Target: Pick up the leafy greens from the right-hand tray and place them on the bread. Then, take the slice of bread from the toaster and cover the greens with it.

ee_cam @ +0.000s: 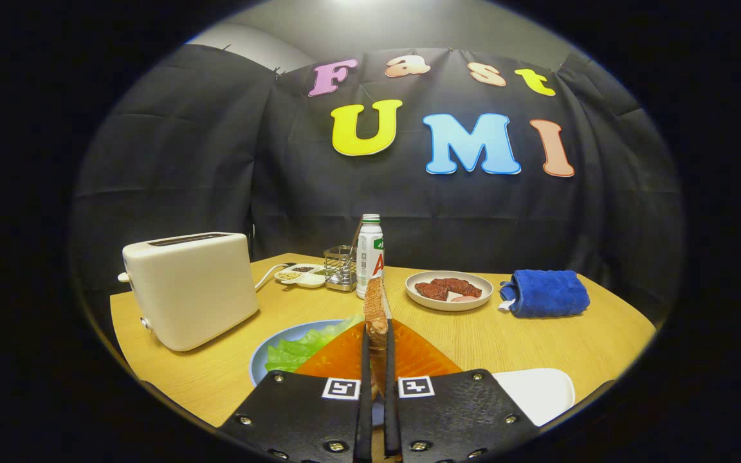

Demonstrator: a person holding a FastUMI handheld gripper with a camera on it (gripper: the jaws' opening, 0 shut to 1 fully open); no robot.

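We see the hand-held gripper (377, 341) clamped on a slice of bread (375, 308) held upright on edge between both fingers. Below it, leafy greens (303, 344) lie on a blue plate (274, 354). The toaster (190, 289) stands on the bench (538, 341) at ten o'clock from the fingers.

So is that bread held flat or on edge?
On edge: the bread slice stands upright, pinched between the gripper's two fingers.
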